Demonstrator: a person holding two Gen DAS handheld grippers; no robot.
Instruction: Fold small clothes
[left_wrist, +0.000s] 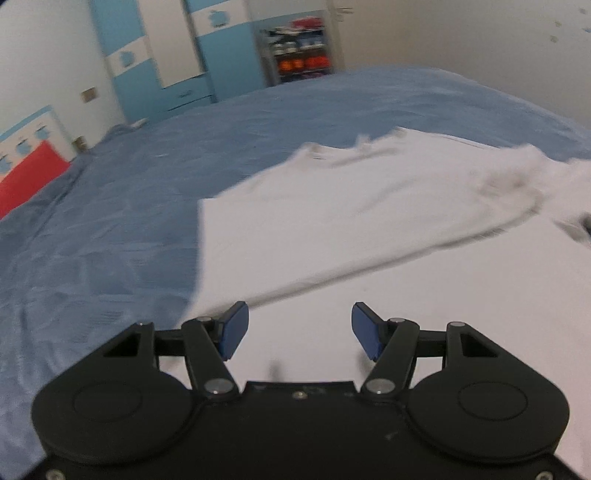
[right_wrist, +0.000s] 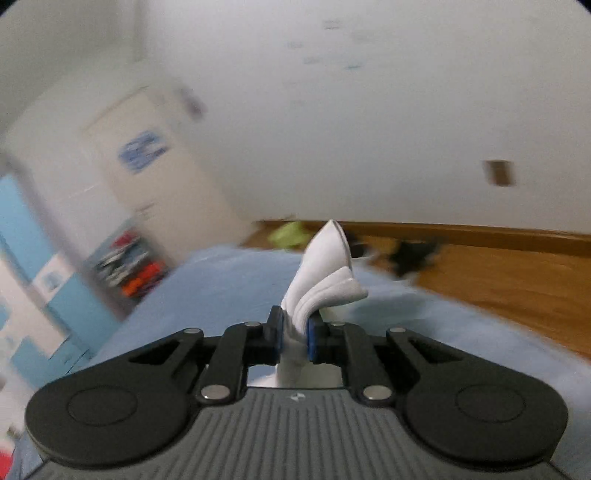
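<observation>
One white garment (left_wrist: 369, 221) is spread across the blue bed (left_wrist: 110, 221), partly doubled over, with further folds judged outstanding. An edge of white cloth (right_wrist: 325, 273) is pinched by the right gripper (right_wrist: 295, 334), while the left gripper (left_wrist: 299, 330) is held spread and empty above it.

The white garment (left_wrist: 369, 229) runs off the right edge, and the shelf contents (right_wrist: 129, 271) are blurred beyond telling.

both tools are matte black with round hubs, hinged linkage arms, silver screws and blue finger pads. the left tool (left_wrist: 299, 328) has a smooth black body; the right tool (right_wrist: 295, 338) has a ribbed grey cover bearing a small white mark.
</observation>
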